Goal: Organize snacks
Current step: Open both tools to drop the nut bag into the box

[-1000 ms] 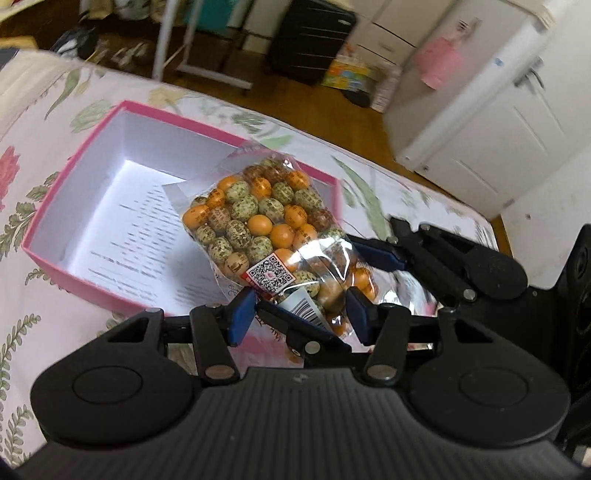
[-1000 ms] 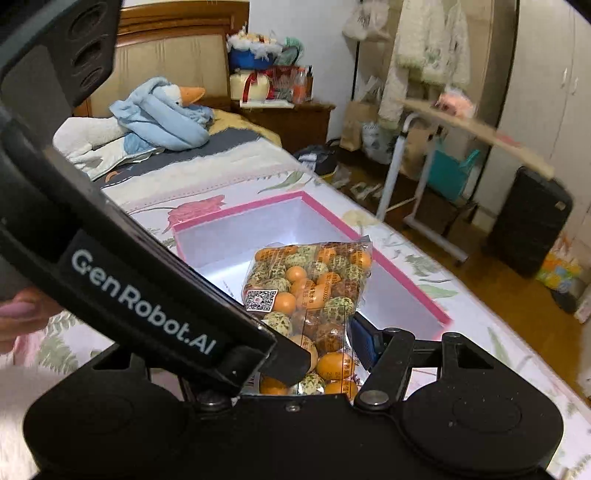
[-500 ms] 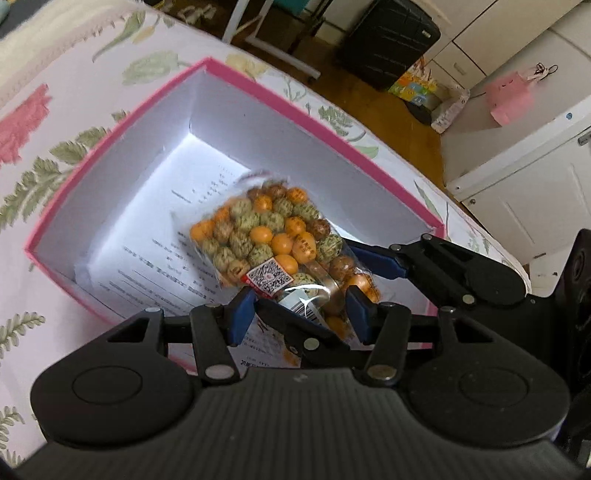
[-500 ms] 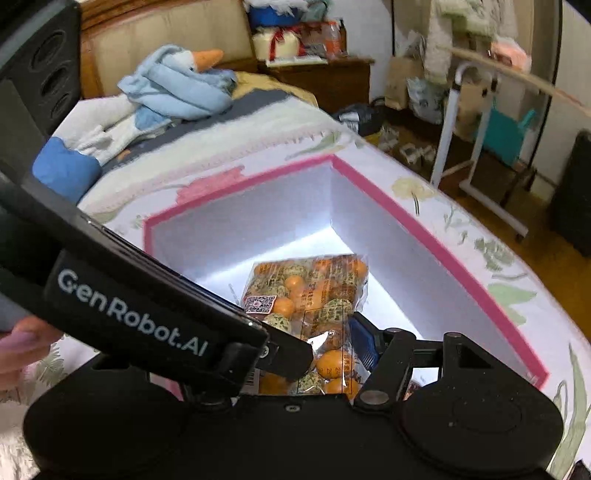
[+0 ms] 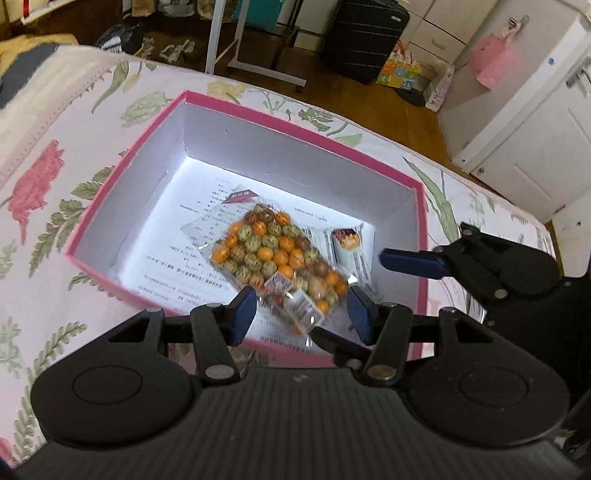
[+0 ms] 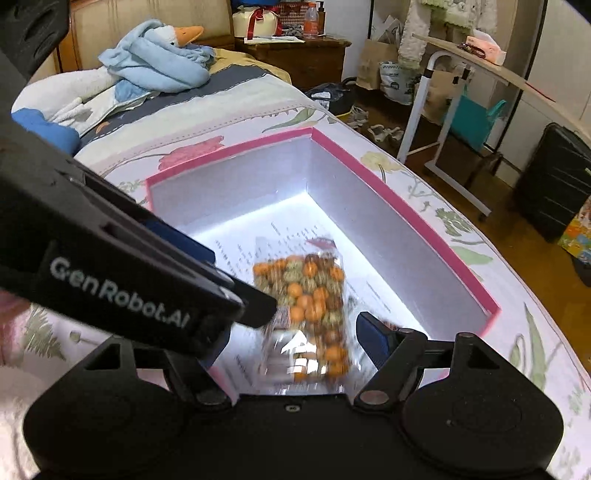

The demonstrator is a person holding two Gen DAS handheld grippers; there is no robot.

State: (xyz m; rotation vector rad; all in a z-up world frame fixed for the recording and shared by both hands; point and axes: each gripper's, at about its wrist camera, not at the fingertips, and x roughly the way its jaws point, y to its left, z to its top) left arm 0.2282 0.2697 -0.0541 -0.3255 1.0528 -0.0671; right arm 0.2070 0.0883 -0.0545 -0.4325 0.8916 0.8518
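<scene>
The bag of coated nuts [image 5: 279,263] lies inside the pink box [image 5: 422,236] on the bed, its long axis running from the box's near wall toward the middle. Both the left gripper [image 5: 301,308] and right gripper [image 6: 325,332] hover over its near end, jaws apart, gripping nothing. Neither looks clearly closer.

The left wrist view looks steeply down from near above the pink box [image 5: 236,107] on the floral bedspread [image 5: 55,206], facing a far floor and white cabinets [image 5: 535,147]. The right wrist view looks lower and along the bed, toward a far headboard [image 6: 122,22] and nightstand. Both share the box interior and the snack bag [image 5: 273,254] [image 6: 310,295].
</scene>
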